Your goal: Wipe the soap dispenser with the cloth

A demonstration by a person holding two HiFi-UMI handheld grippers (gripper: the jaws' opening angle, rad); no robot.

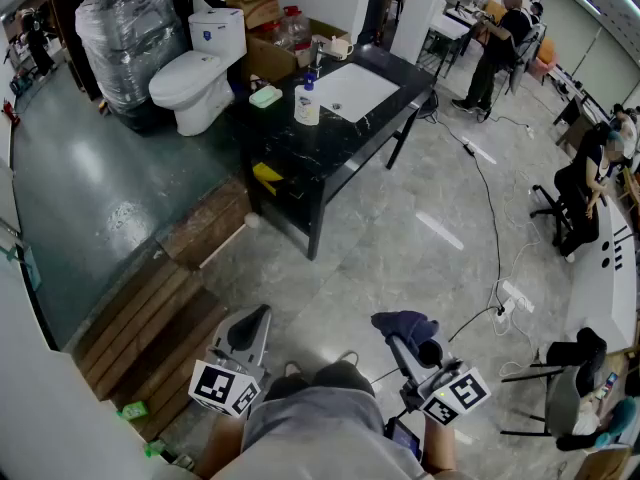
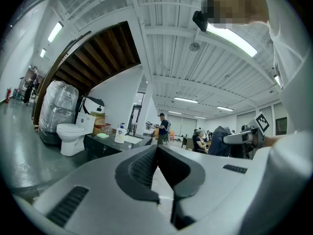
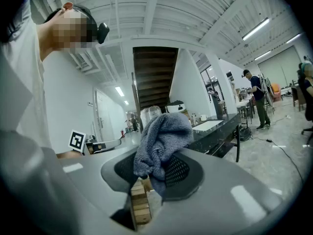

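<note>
Grey floor (image 1: 400, 238), cloth (image 3: 164, 136) between right gripper (image 3: 155, 173) jaws

Your left gripper (image 2: 157, 150) has its jaws closed against each other. Well ahead and left of the jaws, the soap dispenser (image 2: 120, 132) stands on the black table (image 2: 100, 148).

soap dispenser (image 1: 307, 101) label way too tiny to read, green thing (image 1: 265, 96) next to it on the tabletop (image 1: 300, 146), no clue what it is, right claw (image 1: 398, 336) tips buried under the cloth (image 1: 408, 322)
</note>
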